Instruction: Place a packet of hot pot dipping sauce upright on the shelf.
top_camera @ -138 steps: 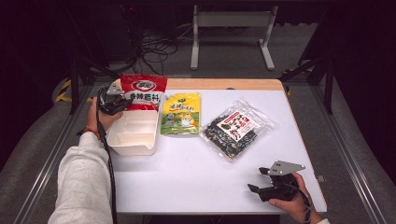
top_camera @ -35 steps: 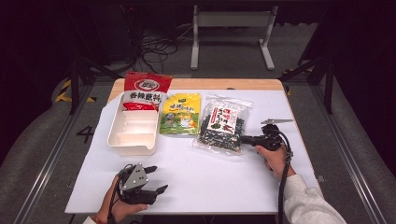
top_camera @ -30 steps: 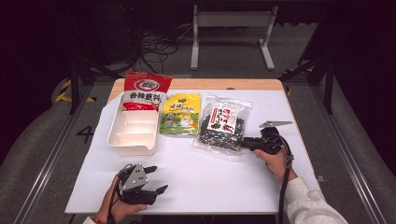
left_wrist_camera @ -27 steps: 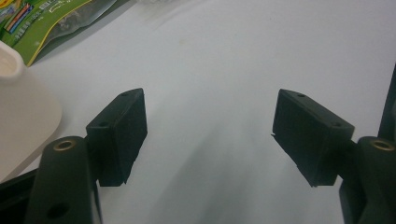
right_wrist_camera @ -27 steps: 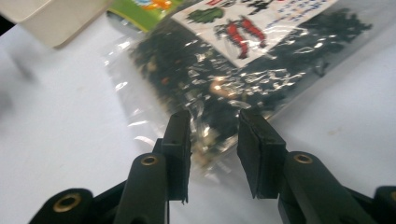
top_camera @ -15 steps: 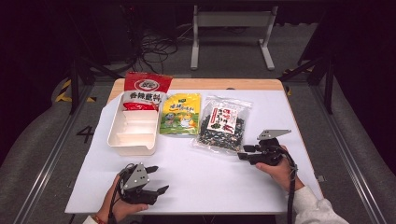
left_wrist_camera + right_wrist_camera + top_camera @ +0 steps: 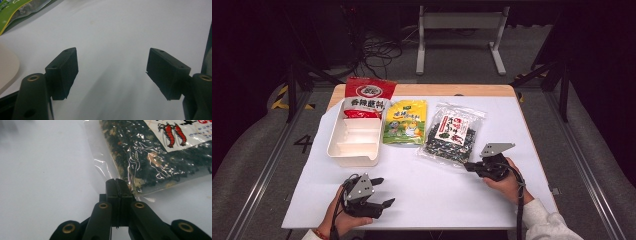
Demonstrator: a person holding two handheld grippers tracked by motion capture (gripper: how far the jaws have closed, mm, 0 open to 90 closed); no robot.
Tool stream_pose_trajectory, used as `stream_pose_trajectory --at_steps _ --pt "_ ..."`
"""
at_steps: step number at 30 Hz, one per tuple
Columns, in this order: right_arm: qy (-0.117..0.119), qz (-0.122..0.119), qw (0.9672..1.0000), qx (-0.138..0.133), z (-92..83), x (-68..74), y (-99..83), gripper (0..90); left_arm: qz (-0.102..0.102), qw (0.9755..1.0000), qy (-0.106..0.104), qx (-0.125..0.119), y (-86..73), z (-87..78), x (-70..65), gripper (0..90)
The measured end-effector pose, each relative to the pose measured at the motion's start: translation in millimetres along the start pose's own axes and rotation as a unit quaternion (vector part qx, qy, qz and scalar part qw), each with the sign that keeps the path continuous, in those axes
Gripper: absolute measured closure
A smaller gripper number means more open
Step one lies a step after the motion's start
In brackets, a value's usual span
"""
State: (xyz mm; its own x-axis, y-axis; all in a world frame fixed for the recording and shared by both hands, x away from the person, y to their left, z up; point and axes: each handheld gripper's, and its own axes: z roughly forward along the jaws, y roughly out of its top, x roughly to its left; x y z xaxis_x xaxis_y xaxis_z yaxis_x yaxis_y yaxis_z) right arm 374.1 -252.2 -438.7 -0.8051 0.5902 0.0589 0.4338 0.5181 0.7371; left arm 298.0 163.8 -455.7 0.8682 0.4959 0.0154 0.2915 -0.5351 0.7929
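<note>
Seaweed bag (image 7: 451, 138) lies ahead of my right gripper (image 7: 117, 185), whose fingers pinch its near clear edge (table beneath); my left gripper (image 7: 379, 192) hangs wide, farther off.

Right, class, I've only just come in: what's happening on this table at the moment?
A person works at a white table with a gripper in each hand. The right gripper is shut at the near corner of the clear seaweed snack bag; whether it pinches the film is unclear. The left gripper is open over bare table at the near edge. A white divided tray, a red packet and a yellow-green packet lie untouched.
</note>
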Motion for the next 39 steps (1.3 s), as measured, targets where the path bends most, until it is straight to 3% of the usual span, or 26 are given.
stream_pose_trajectory --at_steps 12,16,20,28,30,34,39 --pt "0.043 -0.025 0.9987 0.013 -19.6 23.7 -15.1 89.6 -0.013 0.9993 -0.033 -0.006 16.4 18.4 1.1 25.6" --pt "0.060 -0.036 0.9974 0.017 -32.0 35.4 -25.4 89.6 -0.032 0.9980 -0.054 -0.010 26.7 28.3 6.9 23.1" --pt "0.072 -0.045 0.9961 0.023 -39.9 44.5 -35.0 89.6 -0.036 0.9965 -0.075 -0.011 35.4 38.5 8.1 21.3" --pt "0.067 -0.067 0.9947 0.039 -67.4 57.6 -59.2 89.5 -0.026 0.9926 -0.119 0.000 66.5 74.5 5.1 19.3" --pt "0.062 -0.066 0.9950 0.043 -72.9 56.8 -63.7 89.5 -0.034 0.9906 -0.132 -0.005 73.5 83.4 6.3 18.9" --pt "0.049 -0.059 0.9957 0.051 -82.5 53.3 -70.8 89.1 -0.045 0.9891 -0.140 0.006 85.0 102.1 7.9 16.8" --pt "0.020 -0.049 0.9965 0.065 -86.6 46.8 -75.9 88.9 -0.079 0.9880 -0.131 0.021 92.0 122.1 11.7 13.4"
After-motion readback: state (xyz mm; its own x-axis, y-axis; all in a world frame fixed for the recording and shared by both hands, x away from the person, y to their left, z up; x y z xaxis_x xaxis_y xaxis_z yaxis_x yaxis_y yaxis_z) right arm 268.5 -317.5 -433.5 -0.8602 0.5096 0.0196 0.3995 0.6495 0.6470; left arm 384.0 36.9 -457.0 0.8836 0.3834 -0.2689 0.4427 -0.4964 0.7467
